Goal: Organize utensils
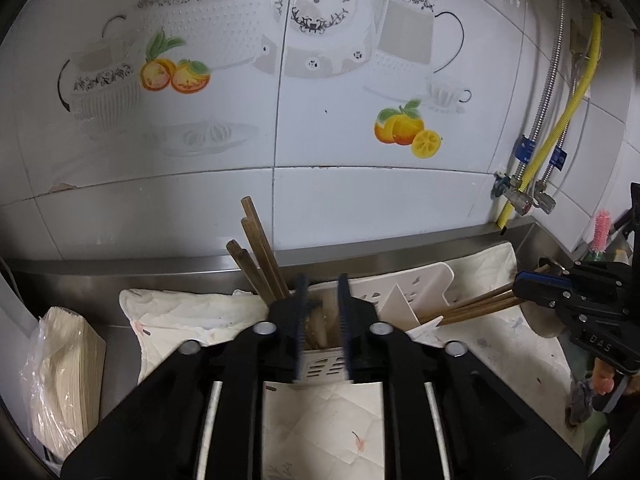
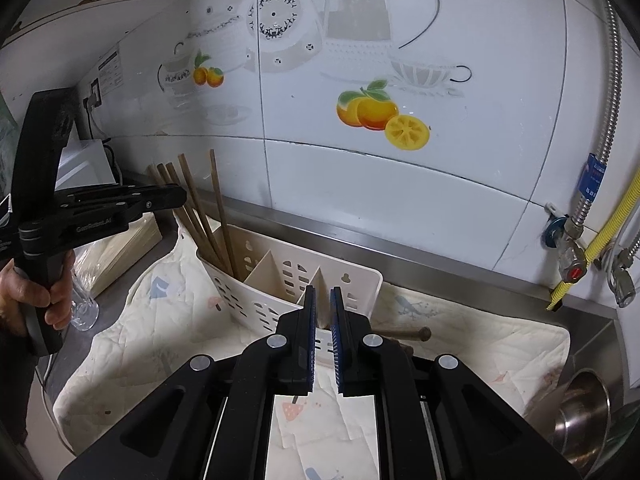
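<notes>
Over holder [image 1: 404, 292], left claw [image 1: 323, 300] ajar

White wall tiles [image 1: 320, 120] printed with crockery and oranges. Quilted cloth [image 2: 460, 332] spread over the steel bench [image 1: 160, 280]. Yellow hose [image 1: 576, 96] beside braided metal hose [image 2: 612, 92]; steel bowl [image 2: 580, 416] at right; bagged paper stack [image 1: 64, 368] at left

Home kitchen: fruit-printed wall tiles [image 2: 376, 112]; steel counter [image 1: 160, 280]; cutlery caddy [image 2: 280, 280]; gas hose [image 1: 576, 100].

Steel counter [image 2: 440, 258] – quilted cloth [image 2: 480, 344], paper stack [image 1: 64, 364], glass [image 2: 84, 308] on it
</notes>
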A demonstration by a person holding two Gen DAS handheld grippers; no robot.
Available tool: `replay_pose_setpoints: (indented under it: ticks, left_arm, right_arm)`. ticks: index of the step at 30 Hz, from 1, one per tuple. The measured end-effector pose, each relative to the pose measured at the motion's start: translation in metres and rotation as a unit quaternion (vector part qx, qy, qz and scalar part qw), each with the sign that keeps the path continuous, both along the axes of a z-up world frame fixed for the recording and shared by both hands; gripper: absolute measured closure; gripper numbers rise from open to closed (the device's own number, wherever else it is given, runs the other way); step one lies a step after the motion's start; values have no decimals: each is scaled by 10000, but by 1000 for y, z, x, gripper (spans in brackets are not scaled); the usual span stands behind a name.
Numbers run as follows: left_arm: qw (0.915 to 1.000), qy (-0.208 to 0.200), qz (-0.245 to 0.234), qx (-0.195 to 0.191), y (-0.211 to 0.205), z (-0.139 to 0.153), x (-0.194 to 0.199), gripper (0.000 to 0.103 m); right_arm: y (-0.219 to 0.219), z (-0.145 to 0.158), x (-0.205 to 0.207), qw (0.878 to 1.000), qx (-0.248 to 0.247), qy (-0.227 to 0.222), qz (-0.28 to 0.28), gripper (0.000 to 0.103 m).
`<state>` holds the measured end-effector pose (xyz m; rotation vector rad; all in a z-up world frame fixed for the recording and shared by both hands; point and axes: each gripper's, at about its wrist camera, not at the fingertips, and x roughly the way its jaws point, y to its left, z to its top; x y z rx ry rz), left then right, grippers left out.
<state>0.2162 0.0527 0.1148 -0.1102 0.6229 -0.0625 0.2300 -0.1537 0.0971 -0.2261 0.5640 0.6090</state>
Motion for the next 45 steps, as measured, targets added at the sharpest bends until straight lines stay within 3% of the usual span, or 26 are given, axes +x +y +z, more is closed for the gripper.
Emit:
replay_pose_setpoints:
  ticks: [2,5,7,9,17,22,23,31,34,36,45]
  left_arm:
    - [10000,-49,25,-8,0,2,-3,69]
    - [9999,-97,59,-24,1,3,-10,60]
    - [9998,-143,120,-17,2,4,-16,52]
    - [9998,-175,123,-23,3,5,-22,51]
    - [9989,-362,250,175,-1,6,-58,19]
    - [9983,-422,275,280,-6,-1,-81,8]
    - [9983,-427,259,293,-8,-3,-84,6]
    - [9987,-392,201,263,-13,-16,-110,5]
    - [9989,-372,196,220,-15,-20,-117,5]
    - [9989,-363,196,206,-16,-24,-122,5]
    - [9961,-425,378,679,-29,-37,-140,5]
  right_arm:
    - [-1,1,-1,10000,18,-33,-23,95]
    - [-4,3,-3,9999,40,-93,-60,93]
    - [-7,5,-7,9998,63,-160,-98,88]
    - [-10,7,-13,9996,82,-245,-142,83]
    - [-20,9,-43,9982,154,-542,-208,64]
    - [-26,3,-64,9973,191,-659,-270,55]
    - [-26,2,-67,9972,192,-665,-283,50]
    - [-32,-16,-90,9966,230,-689,-383,31]
    - [-36,-21,-99,9966,312,-654,-391,30]
    - [-39,-25,-102,9966,363,-613,-409,19]
    - [-50,-42,-113,9965,466,-488,-503,14]
